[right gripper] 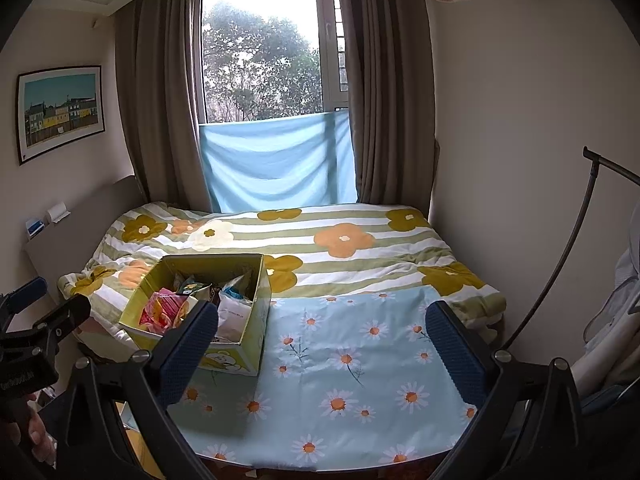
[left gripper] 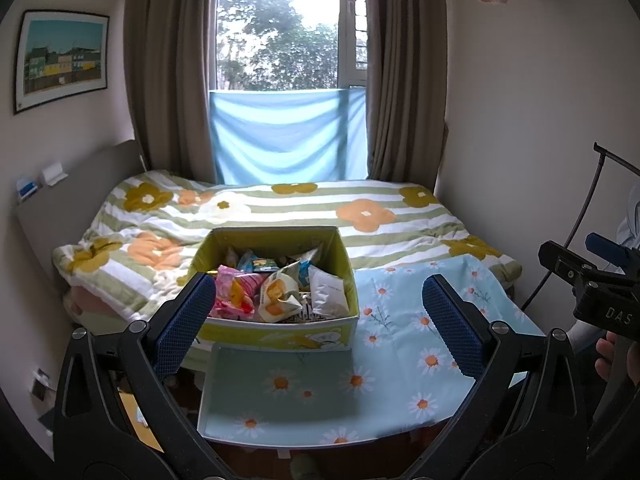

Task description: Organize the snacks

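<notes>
left gripper [left gripper: 320,320]: jaws spread wide, empty, facing the box | right gripper [right gripper: 322,348]: jaws spread wide, empty, over the daisy-print sheet [right gripper: 340,344] | green cardboard box [left gripper: 276,332]: on the bed's sheet, near its front edge, open-topped | snack packets [left gripper: 280,292]: heaped inside the box | floral striped quilt [left gripper: 280,212]: behind the box

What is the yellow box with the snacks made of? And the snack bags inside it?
The yellow box looks like printed cardboard: flat stiff walls, sharp folded corners, open top. The snack bags look like thin plastic or foil wrap, since they crinkle and catch the light. The white one looks duller, maybe paper.
</notes>
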Available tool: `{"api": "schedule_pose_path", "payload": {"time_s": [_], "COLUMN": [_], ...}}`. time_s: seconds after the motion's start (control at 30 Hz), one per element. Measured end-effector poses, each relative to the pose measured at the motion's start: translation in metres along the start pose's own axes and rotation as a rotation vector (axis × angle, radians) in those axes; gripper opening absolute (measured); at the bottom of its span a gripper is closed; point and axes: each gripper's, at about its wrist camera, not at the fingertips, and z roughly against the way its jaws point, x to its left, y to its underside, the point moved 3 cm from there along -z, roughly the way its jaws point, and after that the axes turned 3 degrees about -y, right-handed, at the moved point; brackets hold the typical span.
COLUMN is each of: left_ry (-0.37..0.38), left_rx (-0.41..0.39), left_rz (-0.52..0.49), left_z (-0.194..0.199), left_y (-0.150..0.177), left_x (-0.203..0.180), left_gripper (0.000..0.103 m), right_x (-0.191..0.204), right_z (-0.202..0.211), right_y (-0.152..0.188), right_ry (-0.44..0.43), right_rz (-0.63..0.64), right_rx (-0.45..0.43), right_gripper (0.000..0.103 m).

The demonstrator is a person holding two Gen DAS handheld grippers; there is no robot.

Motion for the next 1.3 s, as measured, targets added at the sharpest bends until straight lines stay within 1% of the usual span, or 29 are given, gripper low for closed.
{"api": "schedule_pose_path", "payload": {"time_s": [0.63, 0.7, 1.1, 1.3], "left_ry": [-0.013, -0.003, -0.077, -0.072], "left_rx": [0.002, -0.003, -0.027, -0.014], "left_rz": [0.002, 0.004, -0.025, -0.028], "left_z": [0.002, 0.003, 0.005, 0.000], "left_y": [0.001, 0.001, -0.001, 0.003], "left_x": [0.013, 0.013, 0.012, 0.013], "left_gripper": [0.103, 0.103, 0.103, 0.103], "right_x": [0.009, 0.009, 0.009, 0.009], "right_z": [0.000, 0.000, 0.001, -0.001], "right_y": [-0.001, -0.001, -0.001, 0.000], "right_ry": [-0.001, 0.002, 0.008, 0.008], "right_rz": [0.001, 0.003, -0.005, -0.012], "right_rx": [-0.002, -0.002, -0.006, 0.006], "right_gripper": [0.103, 0.103, 0.103, 0.103]}}
